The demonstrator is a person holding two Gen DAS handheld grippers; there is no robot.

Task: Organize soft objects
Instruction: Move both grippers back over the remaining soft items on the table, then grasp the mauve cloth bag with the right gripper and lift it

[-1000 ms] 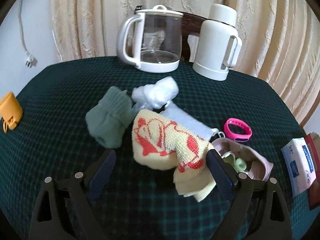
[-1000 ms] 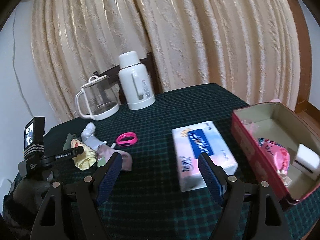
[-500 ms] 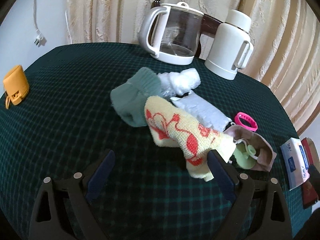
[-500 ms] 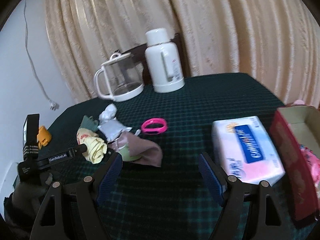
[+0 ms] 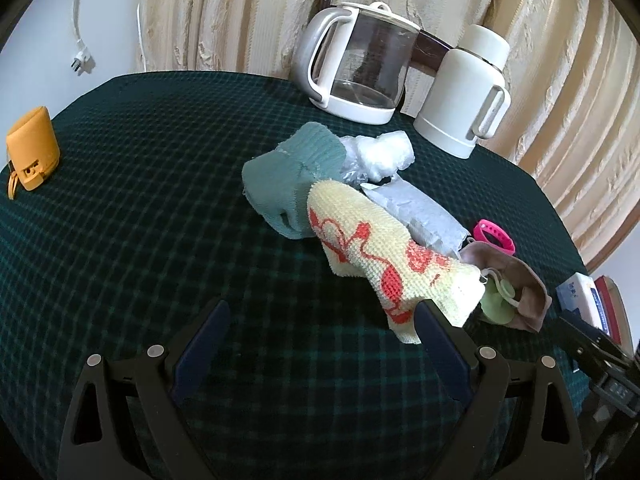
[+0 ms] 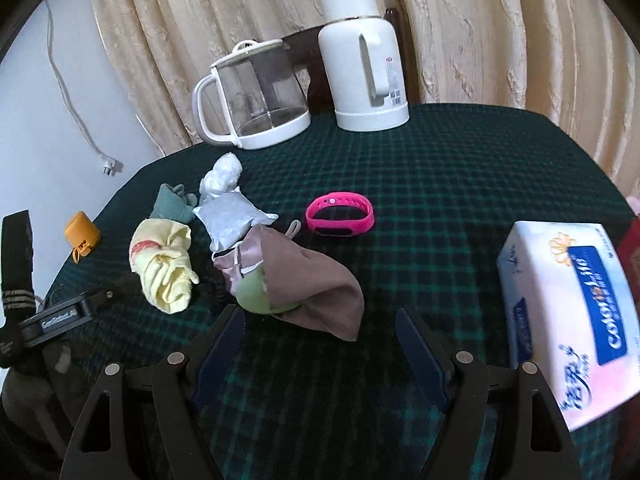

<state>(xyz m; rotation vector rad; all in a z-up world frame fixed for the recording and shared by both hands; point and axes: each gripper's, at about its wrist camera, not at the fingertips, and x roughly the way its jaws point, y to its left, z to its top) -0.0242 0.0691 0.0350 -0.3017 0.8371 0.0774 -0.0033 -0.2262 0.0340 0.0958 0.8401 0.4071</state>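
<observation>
Now both grippers hover empty, jaws apart, over the worktop [image 6: 460, 168]. Left gripper [image 5: 320, 332] faces the yellow towel [image 5: 384, 256]; right gripper [image 6: 320, 334] faces the brown pouch [image 6: 316, 276]. I judge the approach step; next, descend and close on one soft piece.

Left tongs [image 5: 322, 322] have drawn back and swung left: the yellow towel [image 5: 384, 256], formerly between the fingers, now lies off the right finger. Right tongs [image 6: 320, 330] have swung left and closed in on the brown pouch [image 6: 312, 280]; the tissue pack [image 6: 568, 312] has shifted to the right edge.
</observation>
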